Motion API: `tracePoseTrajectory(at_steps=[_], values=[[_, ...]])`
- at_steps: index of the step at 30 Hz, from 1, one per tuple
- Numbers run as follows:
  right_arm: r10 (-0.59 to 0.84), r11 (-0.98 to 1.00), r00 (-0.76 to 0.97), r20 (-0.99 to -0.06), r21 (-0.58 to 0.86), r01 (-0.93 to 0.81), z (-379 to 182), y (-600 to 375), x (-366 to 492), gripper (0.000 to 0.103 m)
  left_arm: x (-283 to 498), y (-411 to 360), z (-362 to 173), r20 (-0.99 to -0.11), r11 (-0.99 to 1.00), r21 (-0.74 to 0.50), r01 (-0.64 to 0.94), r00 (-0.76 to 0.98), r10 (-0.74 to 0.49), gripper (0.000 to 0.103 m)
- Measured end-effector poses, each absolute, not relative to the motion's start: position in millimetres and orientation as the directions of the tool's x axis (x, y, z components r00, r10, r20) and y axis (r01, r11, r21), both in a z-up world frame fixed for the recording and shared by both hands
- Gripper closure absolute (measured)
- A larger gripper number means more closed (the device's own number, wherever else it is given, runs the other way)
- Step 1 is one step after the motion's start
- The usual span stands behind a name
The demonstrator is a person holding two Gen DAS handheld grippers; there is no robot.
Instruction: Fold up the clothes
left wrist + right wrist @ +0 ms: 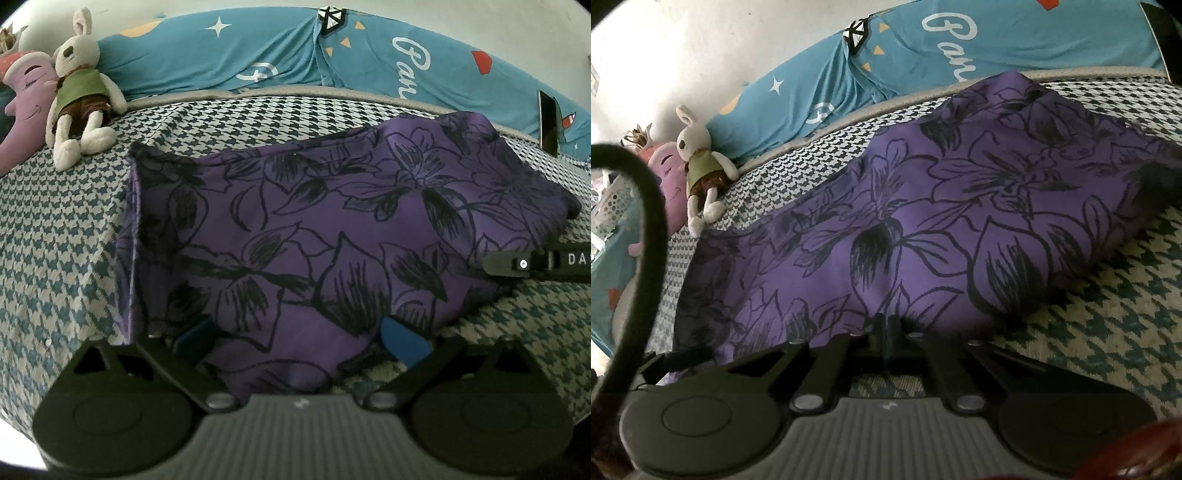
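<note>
A purple garment with black flower outlines (332, 229) lies folded on the houndstooth bedspread (62, 236). My left gripper (297, 339) is open at the garment's near edge. Its blue pads (404, 345) stand wide apart, with a lobe of cloth lying between them. My right gripper (517, 263) reaches in from the right over the garment's right edge. In the right wrist view the right gripper (885, 326) has its black fingers pressed together on the near hem of the purple garment (960, 206), shut on the cloth.
A rabbit plush (79, 85) and a purple plush (22, 99) lie at the far left of the bed. A blue printed quilt (258, 51) runs along the wall. A dark phone (548, 122) leans at the far right. A black cable (646, 229) loops at the left.
</note>
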State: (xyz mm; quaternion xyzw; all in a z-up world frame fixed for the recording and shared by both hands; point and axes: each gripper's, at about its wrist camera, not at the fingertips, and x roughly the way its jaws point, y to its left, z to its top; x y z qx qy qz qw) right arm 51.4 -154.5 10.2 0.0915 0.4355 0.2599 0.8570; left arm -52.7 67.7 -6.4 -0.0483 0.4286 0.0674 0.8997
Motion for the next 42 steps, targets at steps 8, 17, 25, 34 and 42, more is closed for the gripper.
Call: tracePoseTrajectory(at_steps=[8, 17, 25, 34, 42], values=[[0.507, 0.858, 0.478, -0.717, 0.368, -0.358, 3, -153, 44, 0.103, -57, 66, -6, -0.776, 0.984, -0.035, -0.173, 0.626, 0.082, 0.002], [0.497, 0.863, 0.485, -0.719, 0.353, -0.36, 0, -151, 41, 0.103, -58, 66, -7, -0.777, 0.984, -0.036, -0.172, 0.625, 0.081, 0.002], [0.495, 0.866, 0.489, -0.718, 0.363, -0.344, 0, -154, 31, 0.103, -64, 63, -7, -0.773, 0.986, -0.013, -0.163, 0.627, 0.094, 0.002], [0.491, 0.869, 0.474, -0.731, 0.373, -0.326, -2, -157, 19, 0.103, -70, 58, -6, -0.769, 0.988, 0.011, -0.153, 0.631, 0.106, 0.002], [0.504, 0.863, 0.486, -0.713, 0.396, -0.313, 3, -160, 5, 0.092, -84, 60, 4, -0.76, 0.985, -0.043, -0.17, 0.645, 0.079, 0.002]])
